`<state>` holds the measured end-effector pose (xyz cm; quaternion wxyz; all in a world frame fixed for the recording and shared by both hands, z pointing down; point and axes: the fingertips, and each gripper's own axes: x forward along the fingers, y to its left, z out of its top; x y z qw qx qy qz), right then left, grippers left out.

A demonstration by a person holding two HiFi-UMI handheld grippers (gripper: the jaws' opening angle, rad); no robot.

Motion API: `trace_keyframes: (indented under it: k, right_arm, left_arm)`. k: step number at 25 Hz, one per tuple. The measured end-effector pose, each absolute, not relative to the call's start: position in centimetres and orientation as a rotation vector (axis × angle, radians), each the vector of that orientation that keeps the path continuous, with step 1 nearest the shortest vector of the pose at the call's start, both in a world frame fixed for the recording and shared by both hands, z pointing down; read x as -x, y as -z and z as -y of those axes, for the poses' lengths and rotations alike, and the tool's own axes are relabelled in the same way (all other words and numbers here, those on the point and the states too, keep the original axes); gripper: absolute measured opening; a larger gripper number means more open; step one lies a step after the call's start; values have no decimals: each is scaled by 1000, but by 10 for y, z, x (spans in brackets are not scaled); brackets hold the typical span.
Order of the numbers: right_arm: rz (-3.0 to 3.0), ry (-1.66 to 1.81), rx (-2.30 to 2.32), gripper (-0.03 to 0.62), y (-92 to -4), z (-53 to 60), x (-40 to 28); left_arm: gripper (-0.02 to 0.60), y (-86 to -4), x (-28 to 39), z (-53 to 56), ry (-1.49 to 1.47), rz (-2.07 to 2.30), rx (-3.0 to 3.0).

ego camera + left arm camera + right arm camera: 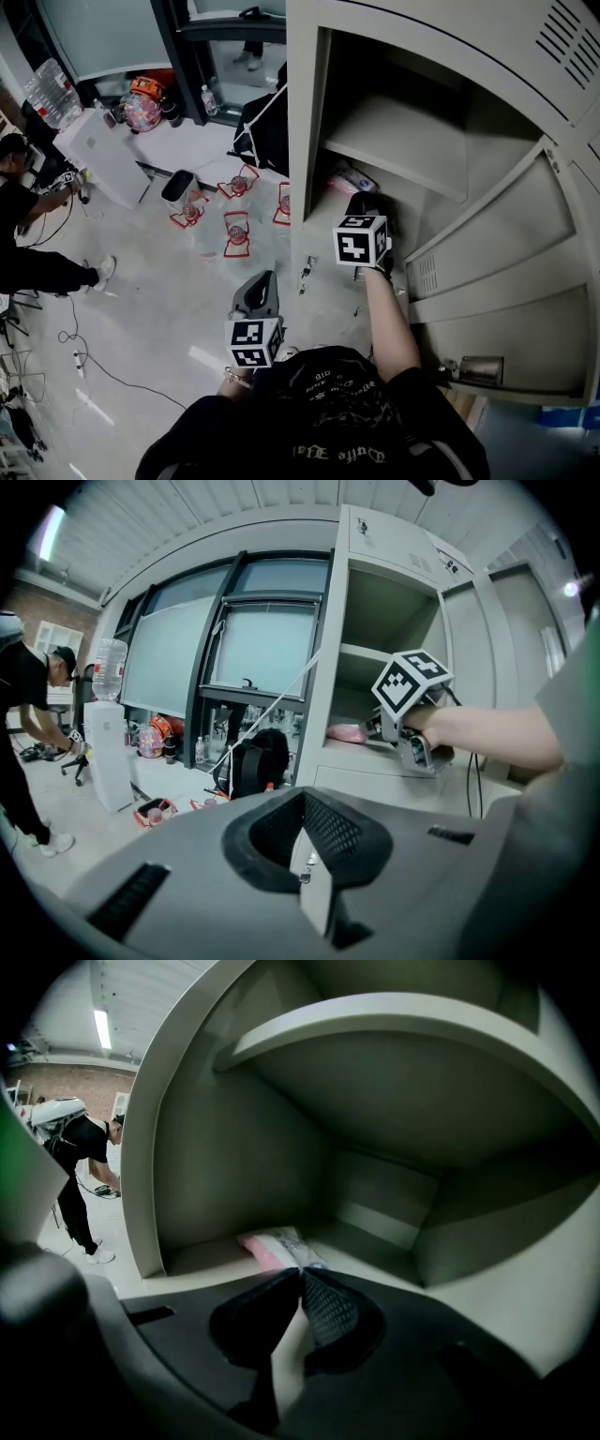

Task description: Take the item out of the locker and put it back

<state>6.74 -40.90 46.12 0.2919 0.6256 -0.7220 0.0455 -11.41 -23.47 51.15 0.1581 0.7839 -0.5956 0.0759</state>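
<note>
Head view: pink packet [352, 178] on locker shelf [321, 225]; left tongs [302, 797], right tongs [300, 1272] together.

The inside of the locker [281, 1176] is rendered dim and shadowed, while a ceiling strip light [101, 1027] is blown out. Both gripper views are strongly bowed and darkened at the edges.

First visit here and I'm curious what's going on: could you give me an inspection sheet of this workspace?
Surface: locker shelf, mostly bare.
Job's things: pink packet lying on that shelf.
Clutter: red-framed items, black backpack and water dispenser on the floor.
Tools: right tool shut, tips near the packet; left tool shut, empty, outside the locker.
Cables: cable loose on the floor.
Surroundings: person bending over; windows.
</note>
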Motion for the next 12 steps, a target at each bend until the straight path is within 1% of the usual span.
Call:
trace_keyframes:
  k: [5,7,12]
  right_arm:
    - [1942,-127,-1671,16,-460,409,-68]
    - [1959,-129,-1672,26,-458,408,-67]
    - [2007,-116,-1631,91,-457,402,-60]
  left_arm:
    - [8,-514,113,234,-218,1699,-2238]
    - [8,-515,112,235,-217,1697,-2238]
    - [8,-514,107,234,-215,1686,-2248]
